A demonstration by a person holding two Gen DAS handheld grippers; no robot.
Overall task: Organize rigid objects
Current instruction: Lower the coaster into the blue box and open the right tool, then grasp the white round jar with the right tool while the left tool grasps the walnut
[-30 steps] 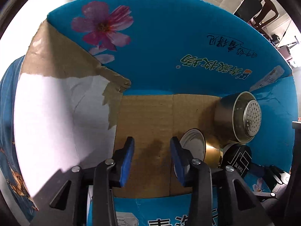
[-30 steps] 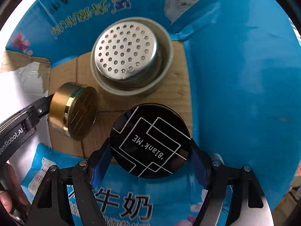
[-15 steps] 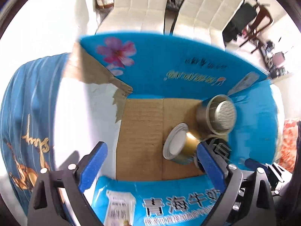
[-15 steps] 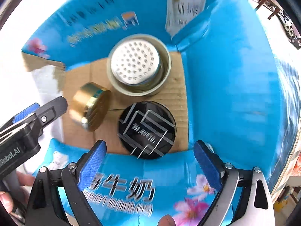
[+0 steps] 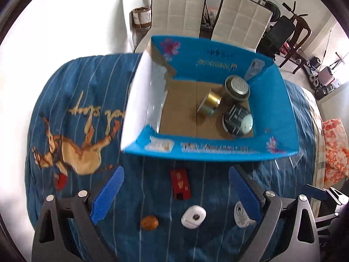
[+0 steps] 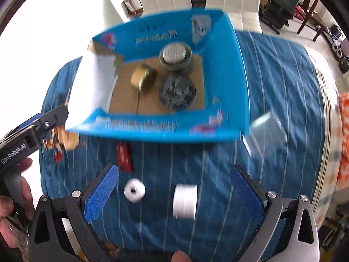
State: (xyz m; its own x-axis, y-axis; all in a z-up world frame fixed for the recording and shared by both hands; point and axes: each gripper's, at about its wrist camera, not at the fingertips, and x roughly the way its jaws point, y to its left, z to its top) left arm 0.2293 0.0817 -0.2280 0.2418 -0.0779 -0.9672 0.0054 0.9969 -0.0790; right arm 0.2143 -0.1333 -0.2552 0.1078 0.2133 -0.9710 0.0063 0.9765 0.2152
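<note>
Both grippers have pulled back out of the open blue cardboard box (image 5: pixel 218 150), which a second ago filled each lens and now sits mid-frame on a blue striped bedspread (image 5: pixel 152 196).

The left gripper (image 5: pixel 175 194) hangs above the cloth with its blue pads spread wide and nothing between them; the right gripper (image 6: pixel 174 194) is equally wide and empty, having let go of the round black tin with white line pattern (image 6: pixel 177 91). That tin lies flat in the lower right of the box floor, just beside the gold cylindrical tin (image 6: pixel 142 79) tipped on its side and the grey metal cup with a perforated top (image 6: pixel 175 55) in the far right corner.

The left wrist view alone shows a small orange-brown lump (image 5: pixel 149 222) at lower centre, a white emblem-printed piece (image 5: pixel 240 215) half hidden behind the right finger, and a pale round object (image 5: pixel 246 123) resting on the black tin's edge. The right wrist view, motion-blurred, alone shows a clear plastic piece (image 6: pixel 265 128) at the box's right corner, a white cylinder (image 6: pixel 185 200) low in the frame, and the left gripper at far left, held by a hand (image 6: pixel 8 214). Both views show a red rectangular packet (image 5: pixel 180 184) and a white rounded block with a centre hole (image 5: pixel 193 216) on the cloth before the box.
</note>
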